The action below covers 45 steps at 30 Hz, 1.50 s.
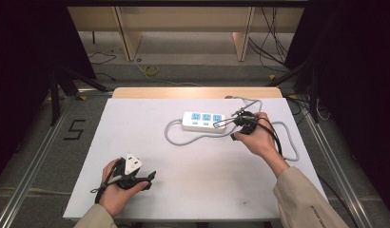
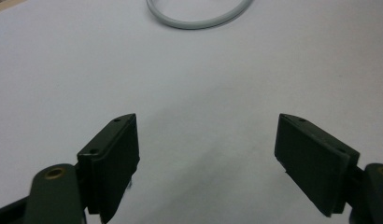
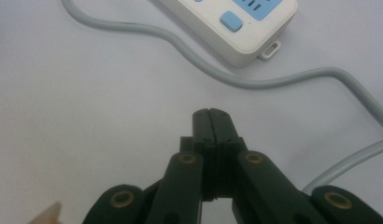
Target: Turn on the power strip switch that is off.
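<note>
The right tongs (image 3: 212, 113) are pressed together, empty, with the power strip (image 3: 236, 23) just beyond their tips; its blue switch (image 3: 230, 21) seems not yet pressed. The left tongs (image 2: 206, 154) are spread over bare tabletop (image 2: 189, 79), far from it.

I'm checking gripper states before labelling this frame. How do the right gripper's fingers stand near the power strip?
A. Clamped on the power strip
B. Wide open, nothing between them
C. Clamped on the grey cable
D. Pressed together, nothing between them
D: in the right gripper view the right gripper has its fingers pressed flat together, short of the power strip and clear of the grey cable.
</note>
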Tool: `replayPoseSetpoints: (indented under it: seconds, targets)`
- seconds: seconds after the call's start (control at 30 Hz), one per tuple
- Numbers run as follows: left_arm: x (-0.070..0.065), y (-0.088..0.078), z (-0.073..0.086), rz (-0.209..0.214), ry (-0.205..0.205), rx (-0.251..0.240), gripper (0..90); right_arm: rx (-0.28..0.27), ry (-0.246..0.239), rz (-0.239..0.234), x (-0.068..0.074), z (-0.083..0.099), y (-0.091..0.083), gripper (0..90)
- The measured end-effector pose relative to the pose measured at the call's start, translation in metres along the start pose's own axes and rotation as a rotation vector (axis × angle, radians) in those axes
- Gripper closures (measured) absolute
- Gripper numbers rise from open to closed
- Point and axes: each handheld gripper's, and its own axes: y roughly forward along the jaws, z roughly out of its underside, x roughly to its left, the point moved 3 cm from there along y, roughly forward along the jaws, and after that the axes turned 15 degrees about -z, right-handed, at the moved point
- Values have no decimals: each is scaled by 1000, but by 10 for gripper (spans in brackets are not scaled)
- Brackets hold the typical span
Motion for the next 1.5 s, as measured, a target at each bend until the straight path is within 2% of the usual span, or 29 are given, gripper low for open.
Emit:
replayPoseSetpoints:
  seconds: [0.77,1.5]
  targets:
    - [0,0,0,2,1,-1,219,7,-1,22,-4,-19,4,900]
    - [-1,0,-1,3,5,-3,220,19,5,28,-8,-29,10,900]
